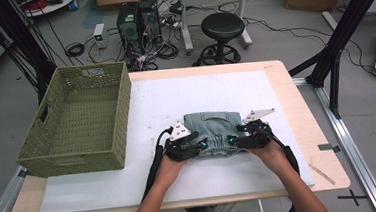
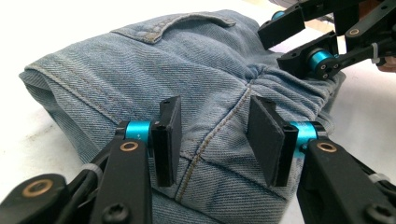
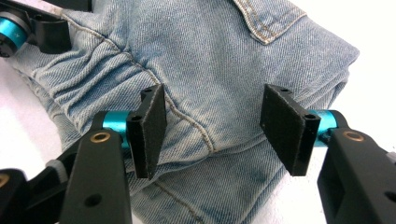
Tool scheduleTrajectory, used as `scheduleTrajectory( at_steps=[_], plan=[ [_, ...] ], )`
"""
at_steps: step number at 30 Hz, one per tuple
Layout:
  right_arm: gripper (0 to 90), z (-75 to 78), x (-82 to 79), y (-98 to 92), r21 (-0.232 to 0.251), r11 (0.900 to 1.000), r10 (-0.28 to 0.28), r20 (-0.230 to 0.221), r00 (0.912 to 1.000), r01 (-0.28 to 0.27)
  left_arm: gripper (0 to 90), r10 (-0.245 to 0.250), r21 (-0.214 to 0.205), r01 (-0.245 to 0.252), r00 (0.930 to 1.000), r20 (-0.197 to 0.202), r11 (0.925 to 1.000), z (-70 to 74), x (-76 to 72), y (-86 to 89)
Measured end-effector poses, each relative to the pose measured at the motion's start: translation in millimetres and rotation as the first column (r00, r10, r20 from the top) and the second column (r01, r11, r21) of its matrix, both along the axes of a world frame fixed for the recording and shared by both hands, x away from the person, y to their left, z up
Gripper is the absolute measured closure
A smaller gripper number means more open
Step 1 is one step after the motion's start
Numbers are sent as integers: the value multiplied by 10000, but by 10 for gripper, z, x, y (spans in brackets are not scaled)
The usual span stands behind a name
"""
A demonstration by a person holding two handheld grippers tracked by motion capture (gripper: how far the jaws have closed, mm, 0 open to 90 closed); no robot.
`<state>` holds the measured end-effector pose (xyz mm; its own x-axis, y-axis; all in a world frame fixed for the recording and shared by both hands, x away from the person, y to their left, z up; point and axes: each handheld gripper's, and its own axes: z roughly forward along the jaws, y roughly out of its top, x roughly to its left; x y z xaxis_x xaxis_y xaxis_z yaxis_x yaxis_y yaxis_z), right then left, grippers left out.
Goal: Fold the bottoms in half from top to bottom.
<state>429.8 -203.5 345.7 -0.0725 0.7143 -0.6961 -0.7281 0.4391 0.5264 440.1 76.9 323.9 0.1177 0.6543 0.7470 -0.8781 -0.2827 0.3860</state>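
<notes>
Faded blue denim garment (image 1: 213, 132), folded

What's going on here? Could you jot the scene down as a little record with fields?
Work in hand: folded denim garment lying on a white mat
Left gripper: open, fingers either side of a seam, not pinching
Right gripper: open, over the garment's other end
Nearby: green woven basket at the table's left
Table: light wood

Folded light-blue denim garment (image 1: 213, 132) lies flat on the white table mat (image 1: 131, 185).
</notes>
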Motion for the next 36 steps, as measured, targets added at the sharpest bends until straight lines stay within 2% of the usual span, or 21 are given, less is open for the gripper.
scheduleTrajectory(
  at_steps=[4, 7, 11, 15, 21, 25, 31, 36],
  plan=[
    [403, 16, -9, -32, 55, 9996, 293, -228, 9993, -292, 547, -186, -36, 186, 9998, 23, 9998, 1, -10, 11],
    [362, 4, -53, -84, 196, 9976, 661, -142, 9977, -658, 503, -602, -432, 612, 9979, 256, 9972, 13, -57, 54],
    [310, -65, -155, -173, 271, 9939, 1057, 486, 9932, -1071, 413, -803, -839, 874, 9932, 840, 9926, 16, -141, 125],
    [287, -117, -248, -266, 337, 9903, 1314, 934, 9869, -1350, 290, -1193, -1304, 1338, 9864, 1129, 9824, 43, -250, 213],
    [263, -181, -321, -393, 451, 9889, 1339, 1414, 9808, -1415, 245, -1399, -1142, 1550, 9815, 1307, 9813, 30, -335, 307],
    [261, -183, -352, -444, 500, 9898, 1256, 1348, 9829, -1333, 246, -1398, -1110, 1572, 9787, 1502, 9813, 12, -375, 364],
    [257, -183, -399, -502, 517, 9880, 1362, 1507, 9791, -1454, 248, -1322, -997, 1519, 9746, 1806, 9834, -9, -401, 422],
    [257, -174, -387, -506, 558, 9886, 1306, 1455, 9807, -1399, 245, -1309, -1092, 1511, 9762, 1730, 9825, -19, -411, 461]
  ],
)
